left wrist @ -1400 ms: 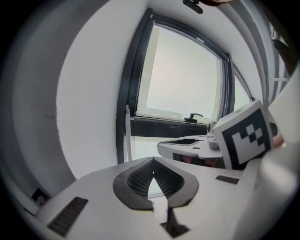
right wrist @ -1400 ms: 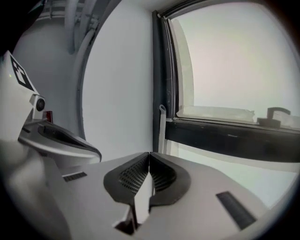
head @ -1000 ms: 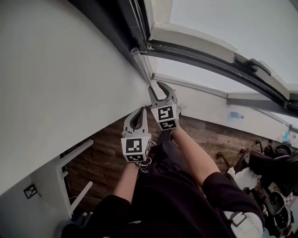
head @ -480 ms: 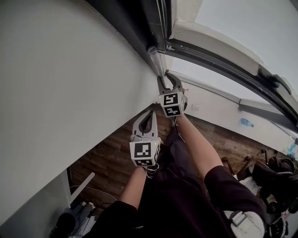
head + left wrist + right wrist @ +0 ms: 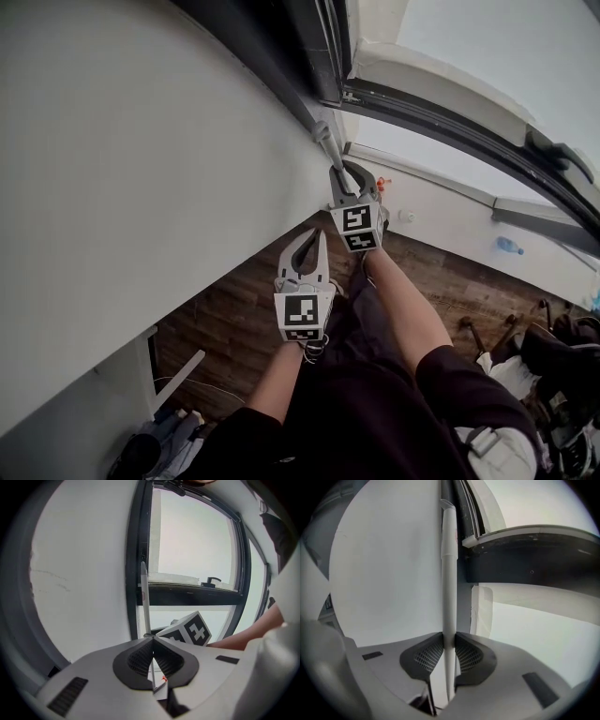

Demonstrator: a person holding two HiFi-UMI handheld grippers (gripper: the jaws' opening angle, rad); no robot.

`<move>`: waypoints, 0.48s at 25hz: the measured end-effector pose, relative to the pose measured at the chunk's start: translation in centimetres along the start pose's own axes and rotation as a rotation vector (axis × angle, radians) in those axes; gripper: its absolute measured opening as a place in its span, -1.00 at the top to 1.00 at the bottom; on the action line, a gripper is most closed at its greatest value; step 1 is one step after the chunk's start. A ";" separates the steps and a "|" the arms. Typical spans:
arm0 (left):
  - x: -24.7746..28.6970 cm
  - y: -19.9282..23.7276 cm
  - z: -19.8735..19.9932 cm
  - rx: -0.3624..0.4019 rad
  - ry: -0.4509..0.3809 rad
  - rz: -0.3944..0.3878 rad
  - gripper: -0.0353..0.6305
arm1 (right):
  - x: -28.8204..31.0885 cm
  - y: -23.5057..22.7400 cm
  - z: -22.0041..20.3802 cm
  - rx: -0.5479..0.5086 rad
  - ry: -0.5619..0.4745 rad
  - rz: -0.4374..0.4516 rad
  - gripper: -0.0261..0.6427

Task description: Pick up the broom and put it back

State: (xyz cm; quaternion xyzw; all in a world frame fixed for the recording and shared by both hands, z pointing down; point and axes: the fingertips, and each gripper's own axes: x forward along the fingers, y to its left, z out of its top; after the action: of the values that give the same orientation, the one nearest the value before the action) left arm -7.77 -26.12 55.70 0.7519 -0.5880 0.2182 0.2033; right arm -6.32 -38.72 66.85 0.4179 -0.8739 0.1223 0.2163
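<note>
The right gripper (image 5: 345, 173), held high on an outstretched bare forearm (image 5: 398, 300), has just closed its jaws onto a slim white broom handle (image 5: 449, 573). The left gripper (image 5: 316, 236) hangs lower beside it, jaws together, empty.

Right gripper (image 5: 345, 174) jaws had just been closing round broom handle (image 5: 323, 141) against white wall (image 5: 141, 187); left gripper (image 5: 312, 236) hung lower, tips together.

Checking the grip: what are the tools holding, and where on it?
The right tool, jaws just closed further, pinches the broom's white handle below its top end. The left tool is shut on nothing.
</note>
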 end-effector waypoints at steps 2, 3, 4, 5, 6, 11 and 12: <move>-0.8 -0.3 0.2 0.025 -0.012 -0.014 0.89 | -1.4 0.4 -0.3 -0.007 -0.003 -0.009 0.65; -1.3 -0.6 0.2 0.035 -0.020 -0.022 0.89 | -2.2 0.6 -0.4 -0.011 -0.010 -0.013 0.65; -1.8 -0.9 0.2 0.045 -0.027 -0.030 0.89 | -2.9 0.7 -0.5 -0.017 -0.018 -0.019 0.65; -2.3 -1.3 0.1 0.054 -0.033 -0.039 0.89 | -3.8 0.8 -0.5 -0.022 -0.023 -0.028 0.65; -2.8 -1.7 0.0 0.063 -0.038 -0.049 0.89 | -4.7 0.8 -0.6 -0.028 -0.025 -0.039 0.65; -6.6 -2.1 -0.6 0.079 -0.075 -0.069 0.89 | -9.5 2.7 1.0 -0.058 -0.077 -0.085 0.65; -7.6 -2.0 -0.5 0.075 -0.089 -0.063 0.89 | -10.4 3.2 1.8 -0.065 -0.100 -0.090 0.65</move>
State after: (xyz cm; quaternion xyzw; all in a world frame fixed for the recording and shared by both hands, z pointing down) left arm -7.52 -19.37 51.71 0.7860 -0.5640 0.2000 0.1554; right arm -3.55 -30.41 60.14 0.4550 -0.8674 0.0633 0.1912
